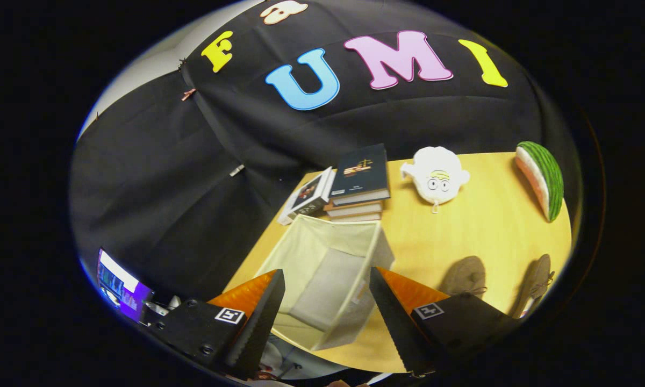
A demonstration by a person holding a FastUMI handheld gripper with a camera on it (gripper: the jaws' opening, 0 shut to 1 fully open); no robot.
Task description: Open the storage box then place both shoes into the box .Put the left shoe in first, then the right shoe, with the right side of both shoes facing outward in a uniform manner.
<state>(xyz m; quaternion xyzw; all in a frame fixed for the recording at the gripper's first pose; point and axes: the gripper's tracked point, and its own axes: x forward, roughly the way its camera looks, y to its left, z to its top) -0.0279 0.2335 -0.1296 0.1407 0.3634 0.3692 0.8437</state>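
Observation:
A cream fabric storage box (322,279) stands open on the wooden table, just ahead of and between my fingers, its inside empty. My gripper (328,282) is open above the box's near end with nothing held. Two brown suede shoes lie on the table to the right of the box: one shoe (465,277) just beyond my right finger, the other shoe (535,282) farther right near the table's edge. My right finger hides part of the nearer shoe.
A stack of books (357,185) sits behind the box. A white plush toy (436,176) and a watermelon-slice cushion (542,180) lie farther back on the table (484,231). A lit screen (119,285) stands off the table to the left.

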